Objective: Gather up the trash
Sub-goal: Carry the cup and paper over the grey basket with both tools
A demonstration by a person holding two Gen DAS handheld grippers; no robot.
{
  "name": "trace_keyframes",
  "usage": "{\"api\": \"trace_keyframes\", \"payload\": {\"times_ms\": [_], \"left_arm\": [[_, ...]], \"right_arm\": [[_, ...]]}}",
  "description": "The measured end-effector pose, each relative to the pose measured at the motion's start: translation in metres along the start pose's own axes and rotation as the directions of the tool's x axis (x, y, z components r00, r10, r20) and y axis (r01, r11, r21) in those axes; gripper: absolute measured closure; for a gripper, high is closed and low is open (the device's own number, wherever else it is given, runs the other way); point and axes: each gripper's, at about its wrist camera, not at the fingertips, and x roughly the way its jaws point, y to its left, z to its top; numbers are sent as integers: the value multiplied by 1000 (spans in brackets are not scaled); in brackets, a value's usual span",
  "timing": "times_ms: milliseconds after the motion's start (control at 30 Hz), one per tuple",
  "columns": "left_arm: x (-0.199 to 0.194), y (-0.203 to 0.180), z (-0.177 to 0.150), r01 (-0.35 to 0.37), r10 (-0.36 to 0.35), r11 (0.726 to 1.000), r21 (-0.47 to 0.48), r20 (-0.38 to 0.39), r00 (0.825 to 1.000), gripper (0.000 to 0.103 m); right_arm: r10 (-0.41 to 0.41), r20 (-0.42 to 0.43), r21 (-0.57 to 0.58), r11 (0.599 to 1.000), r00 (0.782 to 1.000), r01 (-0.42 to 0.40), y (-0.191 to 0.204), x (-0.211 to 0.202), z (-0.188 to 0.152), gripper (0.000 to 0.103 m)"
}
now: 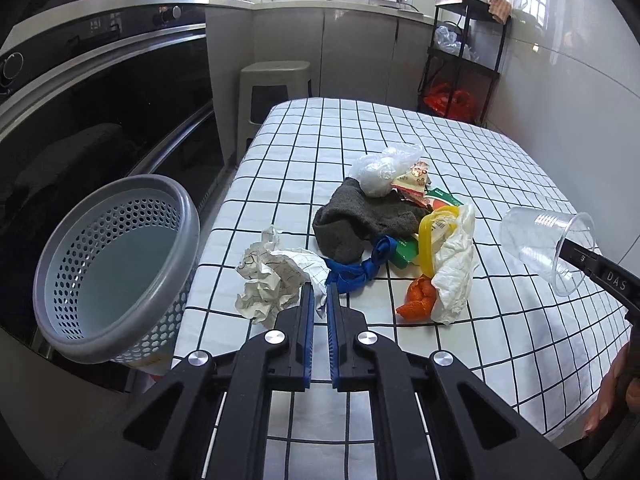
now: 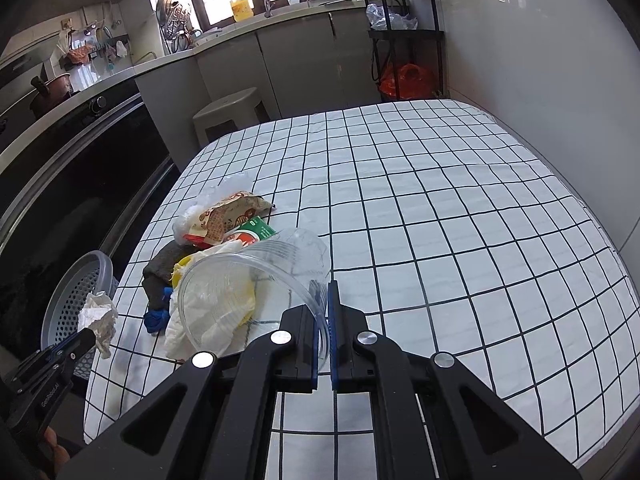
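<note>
Left claw pinching crumpled paper; right claw gripping clear ribbed cup.

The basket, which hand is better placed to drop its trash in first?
Left, probably. The left gripper holds the crumpled paper right beside the basket at the table's left edge. The right gripper holds the plastic cup across the trash pile, farther away.

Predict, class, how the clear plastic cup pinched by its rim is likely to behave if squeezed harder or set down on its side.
The clear plastic cup looks thin-walled, so it would probably flex or crack under a tighter grip from the right tool. Empty, it seems very light. Its round tapered shape would likely roll in a curve on the checked tablecloth.
</note>
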Motion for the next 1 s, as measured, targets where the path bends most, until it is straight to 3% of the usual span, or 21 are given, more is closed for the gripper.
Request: {"api": "trace_keyframes", "payload": {"times_ms": [433,700,1000], "left_arm": [[-28,53,13,-69,71,997,-29,59,996,96],[-43,113,23,-146,152,987,-68,85,985,96],[-34,183,34,-228,236,967,-110,67,969,96]], "right_arm": [[96,-1,-52,994,995,-95,47,-7,3,99],[197,7,-156,969,980,-194,123,-14,8,99],[303,-89,-245,916,949,-316,219,21,5,99]]}}
